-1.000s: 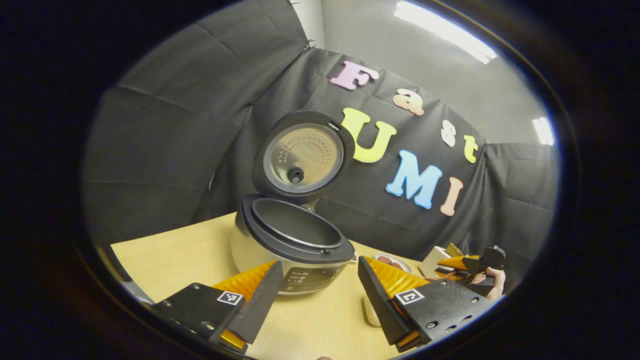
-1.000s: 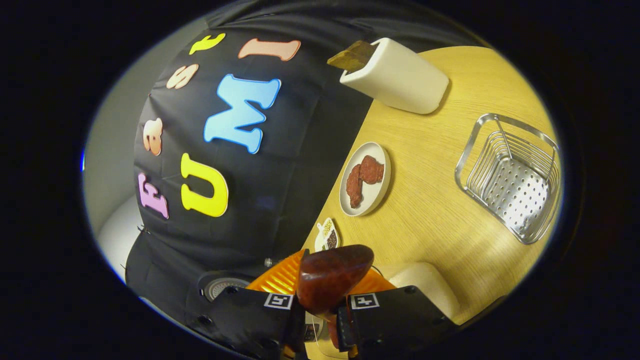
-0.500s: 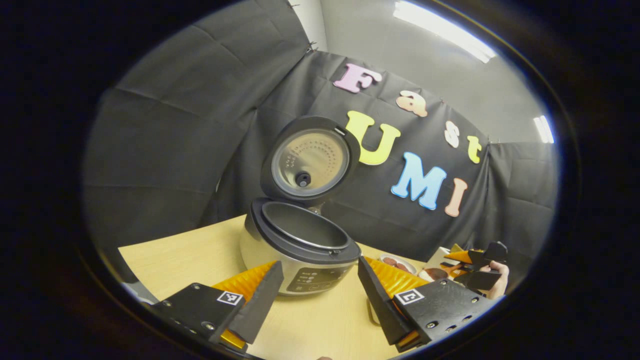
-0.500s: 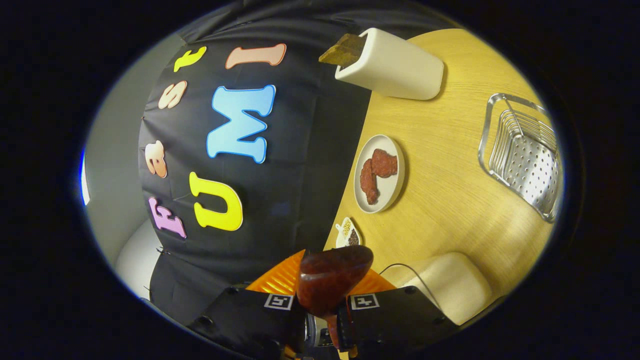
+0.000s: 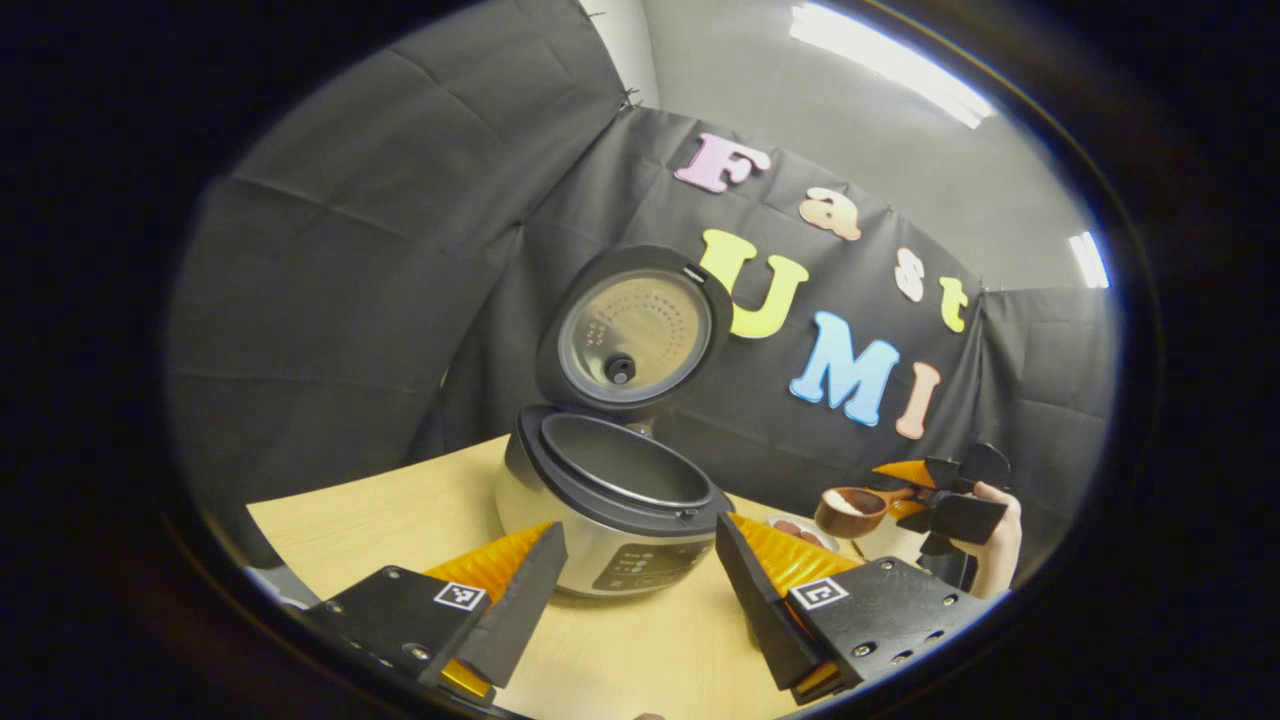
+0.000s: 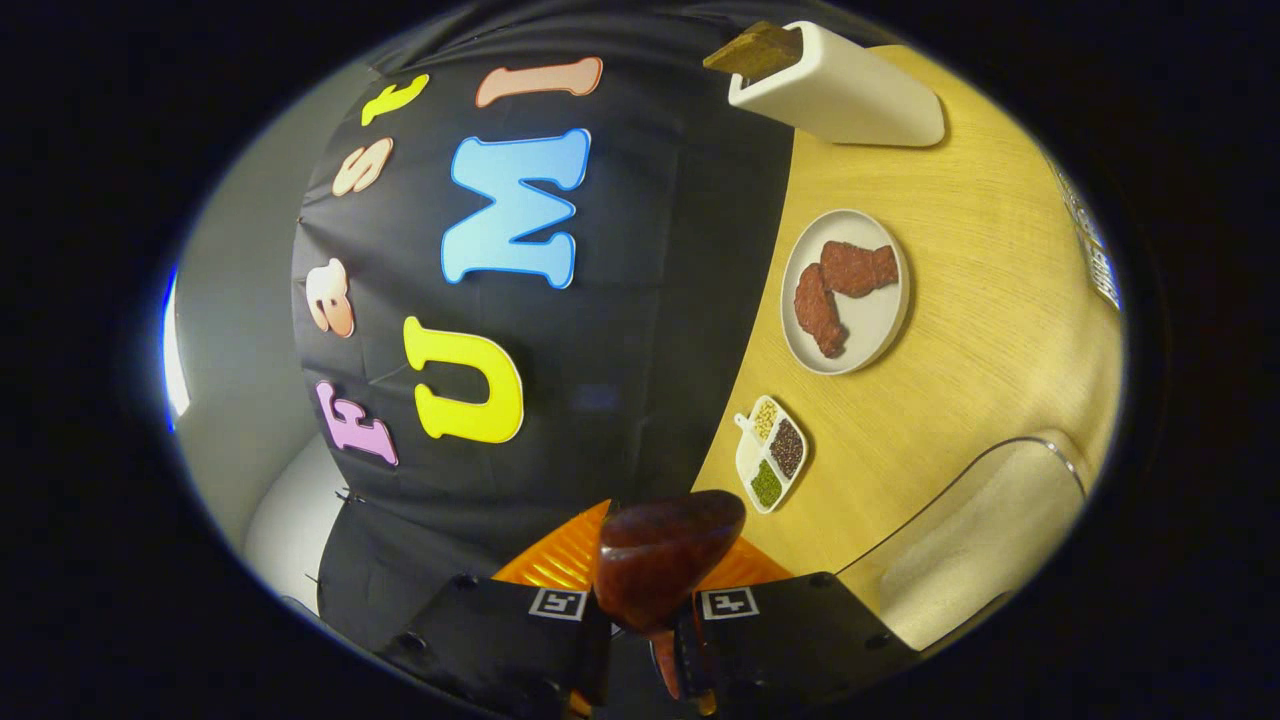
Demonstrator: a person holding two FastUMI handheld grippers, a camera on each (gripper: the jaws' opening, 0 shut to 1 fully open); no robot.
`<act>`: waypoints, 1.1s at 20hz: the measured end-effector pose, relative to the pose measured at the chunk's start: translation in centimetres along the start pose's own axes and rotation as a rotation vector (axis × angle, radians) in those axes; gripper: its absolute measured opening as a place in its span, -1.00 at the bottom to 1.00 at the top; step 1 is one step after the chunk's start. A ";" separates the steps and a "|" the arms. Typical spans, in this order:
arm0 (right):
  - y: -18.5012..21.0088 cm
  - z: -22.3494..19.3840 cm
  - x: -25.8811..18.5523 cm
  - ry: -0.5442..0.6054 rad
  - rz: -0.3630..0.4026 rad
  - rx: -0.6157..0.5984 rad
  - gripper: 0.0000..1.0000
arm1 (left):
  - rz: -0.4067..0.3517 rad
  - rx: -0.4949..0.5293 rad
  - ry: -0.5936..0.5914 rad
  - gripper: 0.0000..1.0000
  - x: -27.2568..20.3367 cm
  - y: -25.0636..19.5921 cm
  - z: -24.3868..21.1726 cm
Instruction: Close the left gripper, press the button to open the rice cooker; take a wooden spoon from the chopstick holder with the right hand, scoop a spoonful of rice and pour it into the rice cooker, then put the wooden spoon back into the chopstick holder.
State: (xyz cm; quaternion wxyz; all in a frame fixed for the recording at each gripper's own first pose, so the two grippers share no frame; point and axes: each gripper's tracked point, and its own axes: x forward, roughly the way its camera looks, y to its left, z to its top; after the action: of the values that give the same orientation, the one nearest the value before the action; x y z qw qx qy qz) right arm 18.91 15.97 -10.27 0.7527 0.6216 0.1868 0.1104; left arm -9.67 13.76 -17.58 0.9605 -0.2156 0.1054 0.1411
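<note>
Over the last second the right hand-held gripper [image 5: 905, 488] had risen from low beside the chopstick holder to hang in the air to the right of the rice cooker [image 5: 610, 505], and the wooden spoon [image 5: 850, 511] clamped in its jaws now showed pale rice in its bowl in the left gripper view. In the right gripper view the spoon's bowl [image 6: 665, 555] stood directly ahead of the fingers, which were closed on its handle, while the chopstick holder [image 6: 835, 90], the plate [image 6: 890, 315] and the small divided dish [image 6: 770, 455] had slid farther along the surface toward its back edge. The cooker stood at that back edge with its lid [image 5: 635, 330] fully up and the inner pot exposed. The left hand-held gripper [image 5: 640, 580] hung in front of the cooker, jaws apart and holding nothing, having drawn back a little. The scoop seemed done; carrying the spoon over the pot and tipping it looked to be next.
</note>
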 end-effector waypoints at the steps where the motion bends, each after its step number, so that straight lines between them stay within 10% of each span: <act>1: 0.8 -1.0 0.6 0.012 0.010 0.002 -0.46 | 0.004 -0.003 -0.001 0.88 0.1 0.3 0.2; 12: 7.2 -11.5 8.7 0.146 0.067 -0.083 -0.46 | 0.073 0.006 -0.046 0.87 -0.6 4.8 2.4; 22: 8.6 -17.4 14.9 0.178 0.023 -0.423 -0.46 | 0.112 0.012 -0.055 0.87 -0.5 7.4 2.5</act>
State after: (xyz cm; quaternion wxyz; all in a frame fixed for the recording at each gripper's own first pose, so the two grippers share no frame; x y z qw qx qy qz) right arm 25.68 39.16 -6.76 0.8455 0.4396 0.2184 0.2100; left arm -12.12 21.17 -18.04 0.9548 -0.1999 0.0919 0.2000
